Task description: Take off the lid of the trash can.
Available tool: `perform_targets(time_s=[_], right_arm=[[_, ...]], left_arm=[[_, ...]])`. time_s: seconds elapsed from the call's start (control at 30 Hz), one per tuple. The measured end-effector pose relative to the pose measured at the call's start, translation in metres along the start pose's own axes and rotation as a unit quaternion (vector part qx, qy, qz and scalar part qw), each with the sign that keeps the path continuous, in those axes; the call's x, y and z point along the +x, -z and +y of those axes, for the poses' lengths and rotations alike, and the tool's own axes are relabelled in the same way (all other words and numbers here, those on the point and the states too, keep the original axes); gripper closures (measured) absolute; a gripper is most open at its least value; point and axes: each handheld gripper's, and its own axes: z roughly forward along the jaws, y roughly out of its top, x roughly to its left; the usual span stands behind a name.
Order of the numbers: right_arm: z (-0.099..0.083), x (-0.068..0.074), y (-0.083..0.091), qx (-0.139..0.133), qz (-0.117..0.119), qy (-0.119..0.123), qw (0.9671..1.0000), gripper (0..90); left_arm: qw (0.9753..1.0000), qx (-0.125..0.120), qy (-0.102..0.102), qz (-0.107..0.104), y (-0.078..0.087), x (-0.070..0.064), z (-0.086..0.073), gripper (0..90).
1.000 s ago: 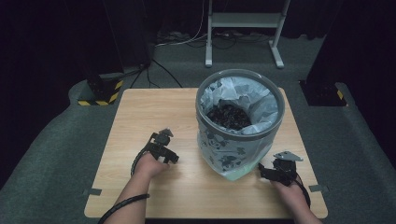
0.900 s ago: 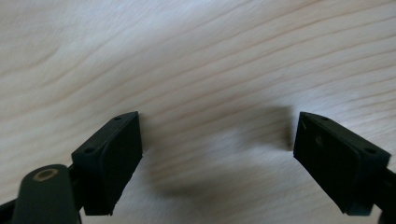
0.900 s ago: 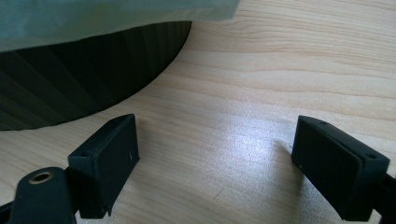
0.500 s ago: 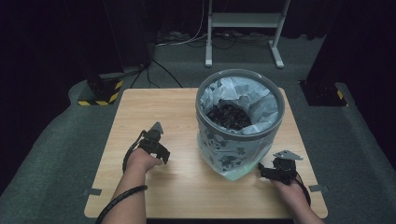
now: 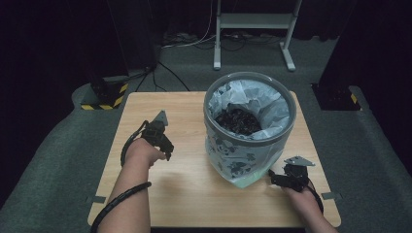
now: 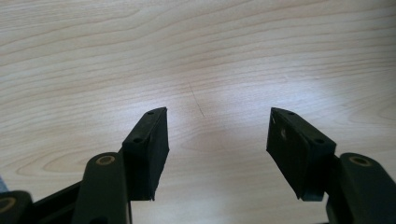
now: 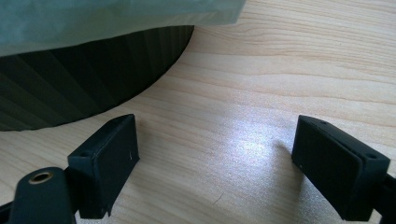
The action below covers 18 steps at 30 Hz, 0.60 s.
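While both the left gripper [image 5: 166, 145] and right gripper [image 5: 276, 178] gape empty, the bin [image 5: 248, 127] looks rigid, its thin liner [image 5: 232, 165] likely slippery; the rim seems safest

I'm in a lab or recording studio: black curtains [image 5: 58, 43] hang all round, grey carpet [image 5: 58, 160] lies underfoot, cables [image 5: 194, 41] trail past a metal stand [image 5: 252, 29], and hazard-striped tape [image 5: 109, 99] sits beside my wooden table [image 5: 184, 179].
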Motion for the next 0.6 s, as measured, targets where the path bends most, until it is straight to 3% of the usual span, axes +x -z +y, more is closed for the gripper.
perform_targets(time_s=[0.17, 0.33, 0.6], right_arm=[[0.000, 0.000, 0.000, 0.000, 0.001, 0.001, 1.0000, 14.3], [0.000, 0.000, 0.000, 0.000, 0.001, 0.002, 1.0000, 14.3], [0.000, 0.000, 0.000, 0.001, 0.001, 0.005, 1.0000, 14.3]], left_arm=[[0.9997, -0.015, 0.017, -0.007, 0.028, 0.004, -0.002, 38.5], [0.9984, -0.025, 0.047, -0.019, 0.050, 0.009, -0.004, 39.2], [0.9974, -0.048, 0.049, -0.023, 0.088, 0.009, -0.005, 38.2]])
